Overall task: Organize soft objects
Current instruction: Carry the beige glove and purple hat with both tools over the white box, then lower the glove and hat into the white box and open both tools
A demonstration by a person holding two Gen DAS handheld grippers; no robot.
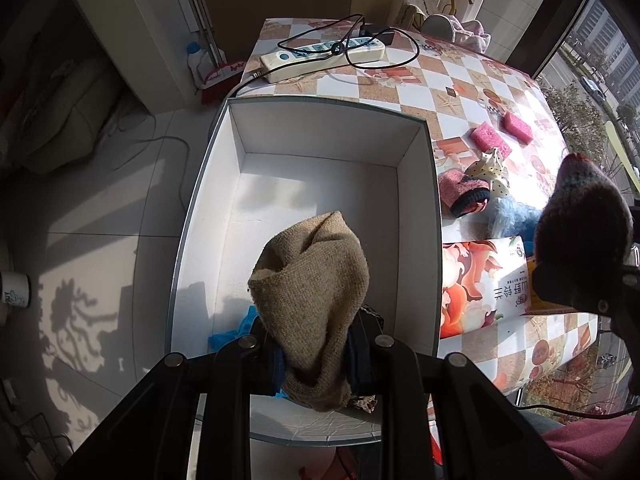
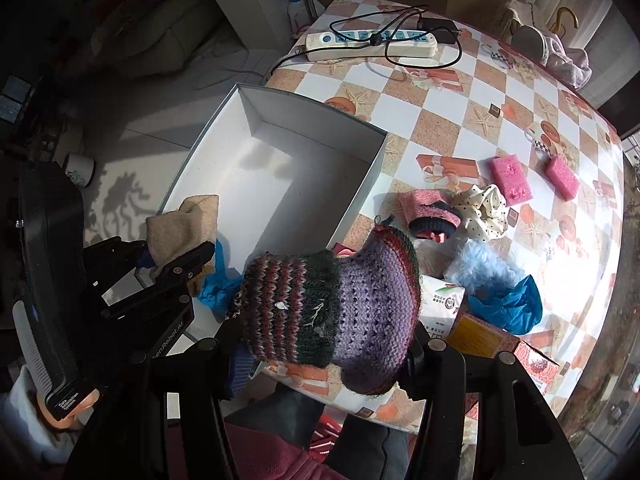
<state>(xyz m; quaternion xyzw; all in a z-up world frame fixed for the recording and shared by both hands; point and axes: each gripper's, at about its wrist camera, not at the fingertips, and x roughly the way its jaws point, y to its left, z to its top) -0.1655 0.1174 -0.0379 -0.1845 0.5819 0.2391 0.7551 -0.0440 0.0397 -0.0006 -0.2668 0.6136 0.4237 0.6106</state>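
Tan knit sock [image 1: 312,304]: clamped in left claw [image 1: 316,364] above white box [image 1: 416,216]; striped knit piece [image 2: 332,312] pinched in right claw [image 2: 324,360]; two pink sponges [image 2: 511,178] on bench [image 2: 440,112]; blue bag [image 2: 508,304] only in right view

Lived-in home, sunlit — checkered orange-and-white vinyl tablecloth [image 2: 460,128], white power strip [image 1: 320,58], red broom [image 1: 216,76], tiled floor [image 1: 100,248].

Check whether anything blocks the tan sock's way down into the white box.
Nothing visible does. The left gripper holds the tan sock over the near end of the white box. Only a blue bag lies on the floor there; the rest is bare.
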